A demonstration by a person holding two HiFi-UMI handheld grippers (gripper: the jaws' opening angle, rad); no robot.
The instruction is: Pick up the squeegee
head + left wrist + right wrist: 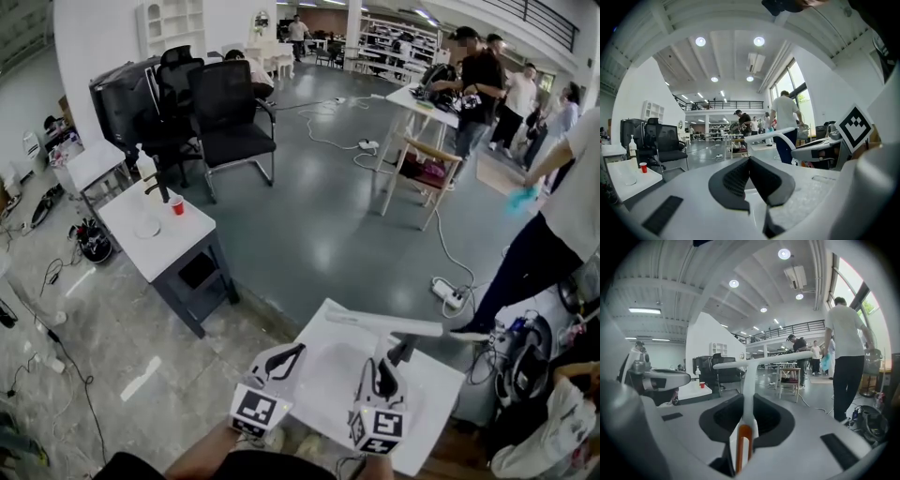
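A white squeegee (384, 324) with a long blade and an orange-inset handle (745, 437) is held up above the white table (436, 398). My right gripper (384, 364) is shut on its handle, and the blade (764, 359) lies crosswise beyond the jaws. Beside it on the left, my left gripper (286, 359) hovers over the same table with its jaws closed together and nothing between them (750, 180). In the left gripper view the squeegee's blade (771, 133) and the right gripper (820, 150) show to the right.
A small white table (141, 246) with a red cup (176, 205) stands left, black office chairs (230, 117) behind it. A person (562, 216) stands close at the right, near a power strip (448, 292) and cables. A wooden chair (427, 173) and several people are farther back.
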